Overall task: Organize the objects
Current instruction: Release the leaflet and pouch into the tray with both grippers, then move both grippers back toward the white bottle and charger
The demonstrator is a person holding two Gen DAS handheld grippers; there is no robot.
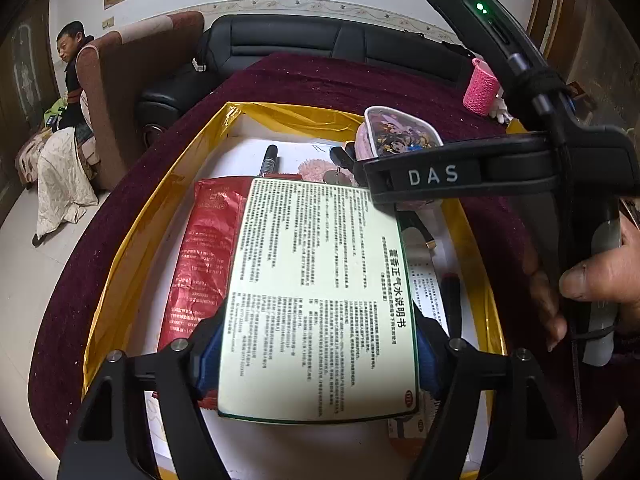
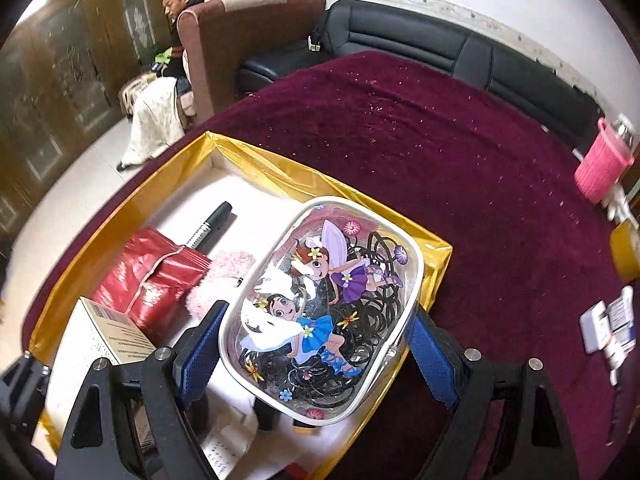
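Note:
A gold-walled box (image 1: 132, 248) with a white floor sits on a maroon tablecloth (image 2: 460, 168). My left gripper (image 1: 316, 352) is shut on a pale green medicine box (image 1: 320, 300) with printed text, held over the gold box. My right gripper (image 2: 316, 348) is shut on a clear fairy-print pouch (image 2: 324, 304) full of black hair ties, held over the box's right side; the pouch also shows in the left wrist view (image 1: 400, 132). Inside the gold box (image 2: 248, 156) lie a red foil packet (image 1: 196, 256), a black marker (image 1: 269, 159) and a pink fluffy item (image 2: 224, 280).
A pink mesh cup (image 2: 602, 164), a yellow item (image 2: 626, 252) and small medicine packages (image 2: 610, 328) sit at the table's right edge. A black sofa (image 2: 440, 44) and a brown armchair (image 2: 248, 40) with a seated person (image 2: 178, 8) stand behind.

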